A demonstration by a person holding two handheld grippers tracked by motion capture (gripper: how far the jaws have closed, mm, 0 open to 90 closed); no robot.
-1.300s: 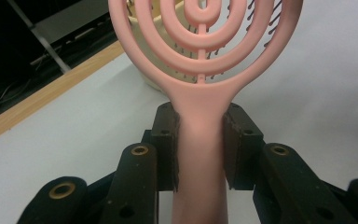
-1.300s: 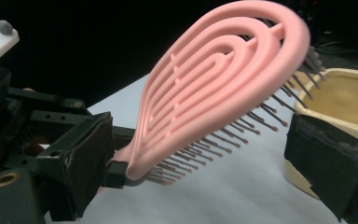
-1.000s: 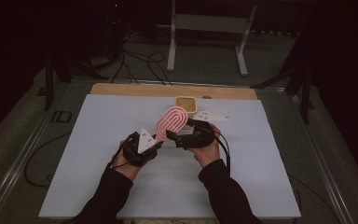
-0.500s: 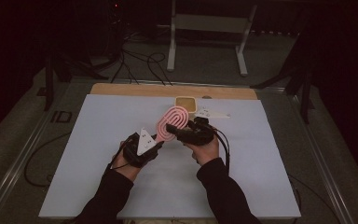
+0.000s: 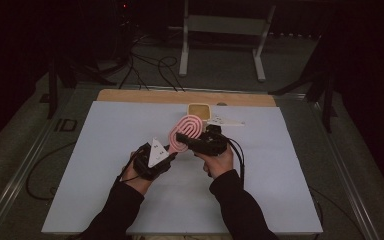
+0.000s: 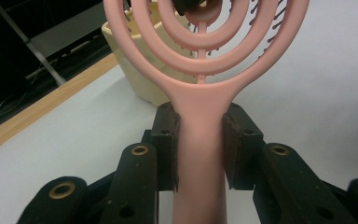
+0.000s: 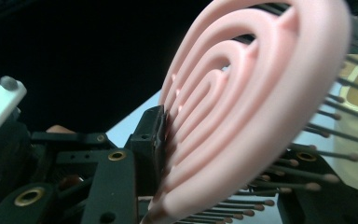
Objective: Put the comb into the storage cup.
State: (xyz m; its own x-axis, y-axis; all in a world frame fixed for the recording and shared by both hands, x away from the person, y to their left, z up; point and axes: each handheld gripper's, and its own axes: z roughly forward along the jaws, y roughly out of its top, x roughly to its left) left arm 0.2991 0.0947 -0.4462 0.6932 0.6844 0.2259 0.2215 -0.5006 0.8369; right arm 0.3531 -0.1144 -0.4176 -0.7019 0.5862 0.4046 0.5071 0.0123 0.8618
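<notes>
Two grippers point(image 5: 172, 150) point(image 5: 182, 137), one pink hairbrush point(image 5: 185, 132)

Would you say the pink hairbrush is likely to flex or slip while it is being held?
The pink hairbrush probably stays stiff: its handle looks thick and solid. The open ringed head suggests it is light. Its smooth plastic might slip, though the left tool clamps the handle squarely.

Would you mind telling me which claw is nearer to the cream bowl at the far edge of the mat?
Right. The right claw grips the brush head just before the bowl; the left claw holds the handle, farther back.
</notes>
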